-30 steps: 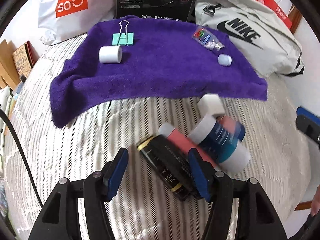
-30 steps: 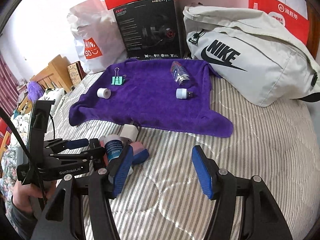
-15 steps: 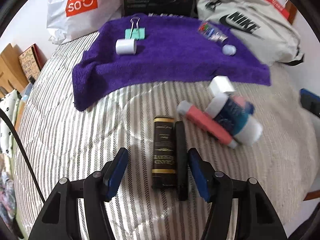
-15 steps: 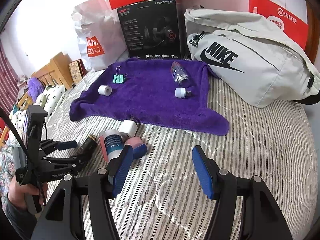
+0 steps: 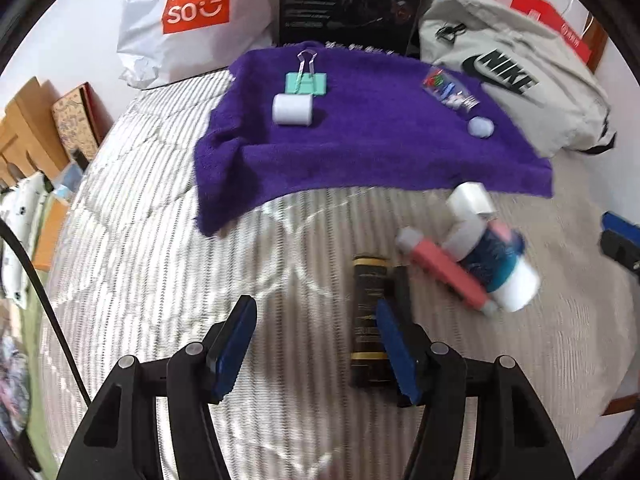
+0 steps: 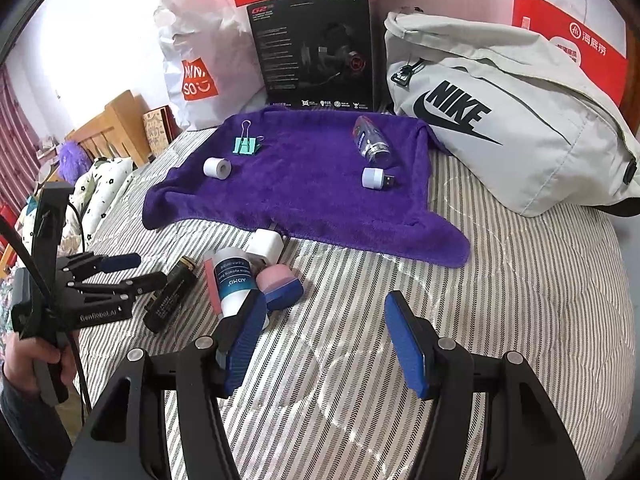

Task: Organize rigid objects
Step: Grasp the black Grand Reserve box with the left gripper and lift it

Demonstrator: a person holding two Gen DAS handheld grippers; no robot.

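A purple towel (image 5: pixel 372 152) (image 6: pixel 304 188) lies on the striped bed. On it are a green binder clip (image 5: pixel 306 80) (image 6: pixel 247 145), a white tape roll (image 5: pixel 293 109) (image 6: pixel 217 168), a clear bottle (image 5: pixel 450 92) (image 6: pixel 372 142) and a small white USB plug (image 5: pixel 480 127) (image 6: pixel 374 178). In front of the towel lie a black and gold box (image 5: pixel 370 312) (image 6: pixel 172 294), a pink stick (image 5: pixel 448 270), a white and blue bottle (image 5: pixel 492 256) (image 6: pixel 234 280), a white charger (image 5: pixel 470 198) (image 6: pixel 266 245) and a pink and blue item (image 6: pixel 280 284). My left gripper (image 5: pixel 312 344) (image 6: pixel 124 270) is open; its right finger overlaps the black box. My right gripper (image 6: pixel 326 344) is open and empty over the bed.
A Miniso bag (image 5: pixel 192 16), a black Hecate box (image 6: pixel 316 48) and a grey Nike bag (image 6: pixel 512 136) stand behind the towel. Red bags (image 6: pixel 572 48) are at the back. Wooden furniture (image 6: pixel 116 124) and pillows are at the left.
My left gripper has swung left, so the black box has gone from between its fingers to beside its right finger. The right gripper has barely moved.
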